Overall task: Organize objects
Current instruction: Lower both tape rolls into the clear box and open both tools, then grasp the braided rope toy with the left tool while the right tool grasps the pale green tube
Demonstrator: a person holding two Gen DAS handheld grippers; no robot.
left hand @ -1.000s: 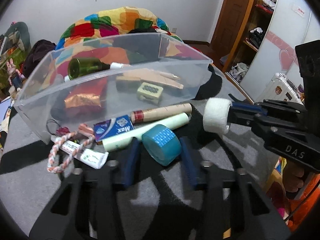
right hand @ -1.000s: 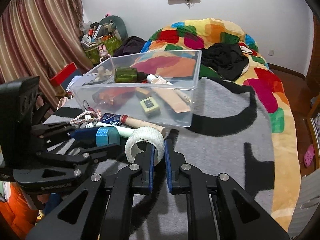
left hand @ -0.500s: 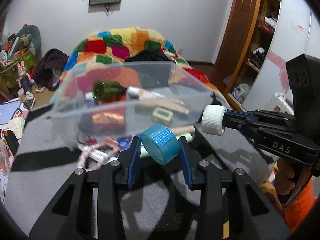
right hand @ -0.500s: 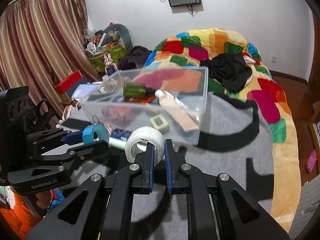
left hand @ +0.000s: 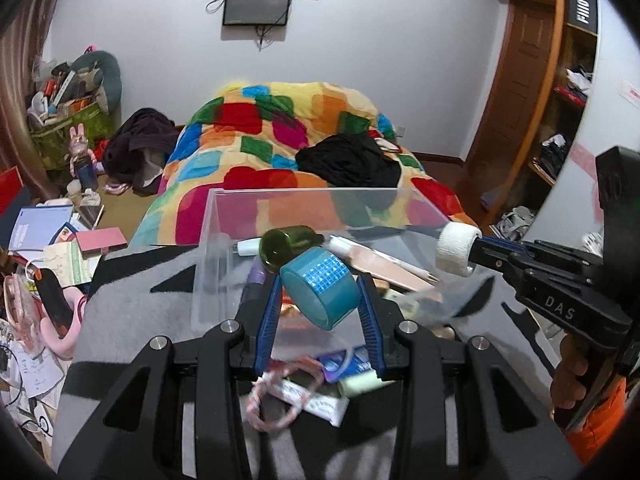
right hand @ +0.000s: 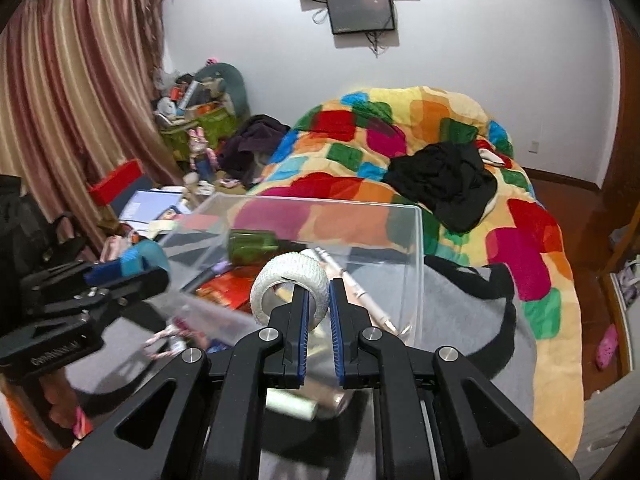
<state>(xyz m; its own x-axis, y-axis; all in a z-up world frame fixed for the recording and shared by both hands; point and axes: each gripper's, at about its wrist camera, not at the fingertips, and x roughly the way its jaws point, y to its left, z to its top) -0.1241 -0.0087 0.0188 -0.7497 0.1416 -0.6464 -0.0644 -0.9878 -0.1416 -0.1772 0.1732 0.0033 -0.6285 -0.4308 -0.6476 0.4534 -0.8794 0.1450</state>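
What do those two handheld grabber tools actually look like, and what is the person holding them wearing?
Both are black plastic pistol-style tools. The left gripper and right gripper each have two angular black fingers lined with ribbed blue pads, joined by silver bolts. White lettering reading DAS marks the right tool's side. No cables show. The person's clothing under the right tool is bright orange.

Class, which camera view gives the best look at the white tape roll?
The right wrist view: the white tape roll sits central, its ring and hollow core visible, clamped by the right gripper. The left wrist view shows it side-on, near the edge.
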